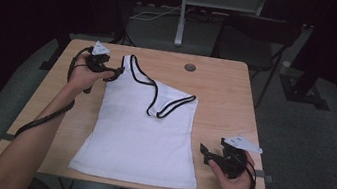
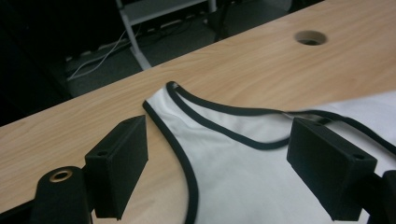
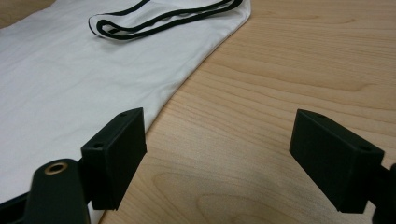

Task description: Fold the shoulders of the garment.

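High view: white tank top (image 1: 143, 131) lies flat on the tabletop (image 1: 224, 82); left tongs (image 1: 111, 73) at its strap and right tongs (image 1: 205, 153) beside its hem both gape wide, holding nothing.

White top (image 1: 142, 136), black trim

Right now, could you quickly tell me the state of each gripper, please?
Left gripper: open, holding nothing, at the tank top's strap.
Right gripper: open, holding nothing, over the table.
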`<state>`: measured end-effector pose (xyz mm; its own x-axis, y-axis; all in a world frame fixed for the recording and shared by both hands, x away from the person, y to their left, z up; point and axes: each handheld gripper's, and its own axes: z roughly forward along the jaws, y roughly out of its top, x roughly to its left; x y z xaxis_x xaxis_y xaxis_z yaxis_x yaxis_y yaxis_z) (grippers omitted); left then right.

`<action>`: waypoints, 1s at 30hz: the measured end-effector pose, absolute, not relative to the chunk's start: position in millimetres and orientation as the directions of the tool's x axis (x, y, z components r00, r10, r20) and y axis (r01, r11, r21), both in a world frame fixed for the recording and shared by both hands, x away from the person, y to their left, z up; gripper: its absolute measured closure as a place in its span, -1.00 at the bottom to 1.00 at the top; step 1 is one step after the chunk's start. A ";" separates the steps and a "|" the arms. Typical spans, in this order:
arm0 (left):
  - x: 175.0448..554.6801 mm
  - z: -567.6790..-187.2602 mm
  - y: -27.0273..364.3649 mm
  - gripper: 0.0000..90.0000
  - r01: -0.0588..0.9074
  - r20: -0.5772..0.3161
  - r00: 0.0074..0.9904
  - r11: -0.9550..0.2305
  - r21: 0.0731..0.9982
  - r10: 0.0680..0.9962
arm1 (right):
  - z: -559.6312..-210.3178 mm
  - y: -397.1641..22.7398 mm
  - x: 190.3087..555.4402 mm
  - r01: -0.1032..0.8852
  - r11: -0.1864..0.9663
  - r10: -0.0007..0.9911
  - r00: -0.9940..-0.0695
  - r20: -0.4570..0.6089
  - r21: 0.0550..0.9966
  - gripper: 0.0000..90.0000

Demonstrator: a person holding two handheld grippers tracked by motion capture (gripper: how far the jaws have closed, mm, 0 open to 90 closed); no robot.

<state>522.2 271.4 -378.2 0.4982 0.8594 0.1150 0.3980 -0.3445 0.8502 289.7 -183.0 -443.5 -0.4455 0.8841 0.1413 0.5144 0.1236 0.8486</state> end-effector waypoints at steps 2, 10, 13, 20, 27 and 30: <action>534.8 -382.5 270.7 -0.54 0.434 0.068 0.483 -0.307 0.847 0.873 | -443.5 -182.8 289.7 0.514 0.127 0.883 -0.449 0.140 0.848 -0.60; 567.6 -396.3 265.7 -0.41 0.521 0.053 0.415 -0.285 0.805 0.908 | -443.6 -182.7 289.7 0.512 0.133 0.879 -0.457 0.137 0.849 -0.60; 575.9 -403.4 266.0 -0.41 0.550 0.049 0.385 -0.272 0.789 0.922 | -443.6 -182.9 290.0 0.515 0.130 0.878 -0.457 0.143 0.847 -0.60; 588.1 -415.9 265.2 -0.27 0.593 0.025 0.353 -0.244 0.767 0.935 | -443.6 -183.6 290.0 0.516 0.135 0.876 -0.461 0.142 0.846 -0.60; 595.0 -429.2 260.4 -0.27 0.624 0.021 0.344 -0.245 0.742 0.939 | -443.6 -183.4 289.8 0.513 0.139 0.875 -0.465 0.138 0.847 -0.60; 597.1 -431.6 257.9 -0.27 0.628 0.030 0.345 -0.254 0.736 0.938 | -443.5 -183.5 289.5 0.512 0.137 0.874 -0.465 0.140 0.848 -0.60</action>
<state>597.1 257.9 -431.6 0.3447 0.9382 0.0299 0.6278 -0.2542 0.7357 289.5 -183.5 -443.5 -0.4651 0.8741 0.1402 0.5122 0.1365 0.8479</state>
